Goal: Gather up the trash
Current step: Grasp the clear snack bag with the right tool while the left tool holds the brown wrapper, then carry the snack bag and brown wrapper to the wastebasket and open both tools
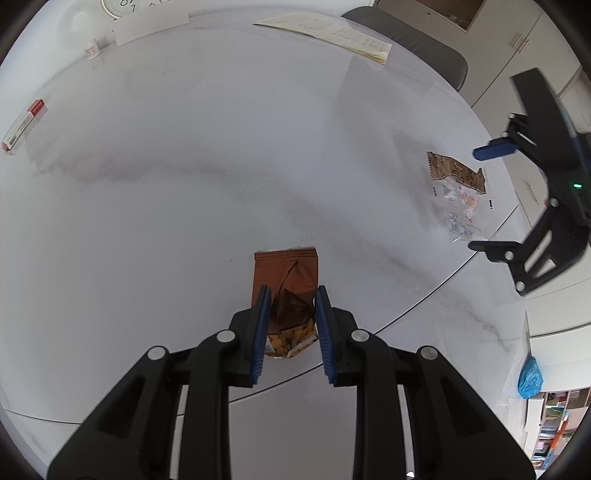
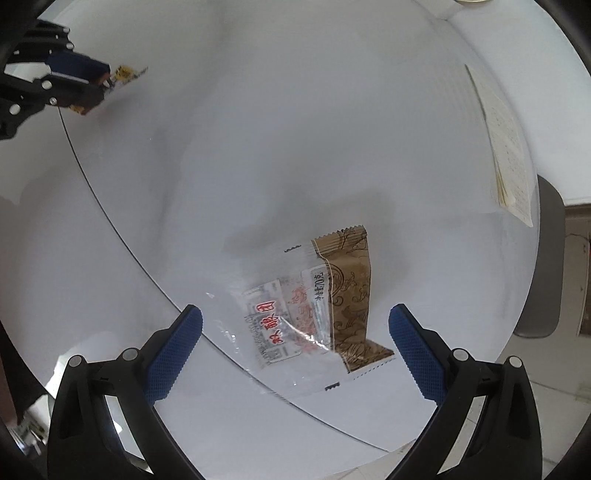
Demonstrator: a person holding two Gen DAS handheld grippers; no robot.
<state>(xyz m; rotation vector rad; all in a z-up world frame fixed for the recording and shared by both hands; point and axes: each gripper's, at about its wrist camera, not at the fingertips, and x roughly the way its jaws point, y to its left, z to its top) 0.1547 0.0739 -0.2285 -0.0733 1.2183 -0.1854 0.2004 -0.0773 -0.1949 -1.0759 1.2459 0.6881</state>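
Note:
A brown snack wrapper (image 1: pixel 286 269) with a yellow printed end lies on the white marble table (image 1: pixel 166 192). My left gripper (image 1: pixel 291 291) is shut on its near part, blue pads pressing either side. The right wrist view shows that gripper (image 2: pixel 99 79) at far left with the wrapper's yellow end (image 2: pixel 125 72) sticking out. A clear and tan wrapper (image 2: pixel 332 295) with red print lies near the table's rim. My right gripper (image 2: pixel 295 314) hangs open above it, fingers wide on either side and apart from it. Both the right gripper (image 1: pixel 480 199) and this wrapper (image 1: pixel 458 192) appear at right in the left wrist view.
An open booklet (image 1: pixel 332 35) lies at the table's far side, with a grey chair (image 1: pixel 417 40) behind it. A red and white box (image 1: pixel 24 125) and a small bottle (image 1: pixel 92 50) sit far left. The curved table edge (image 2: pixel 110 221) runs close to both wrappers. A blue bag (image 1: pixel 532 378) hangs below.

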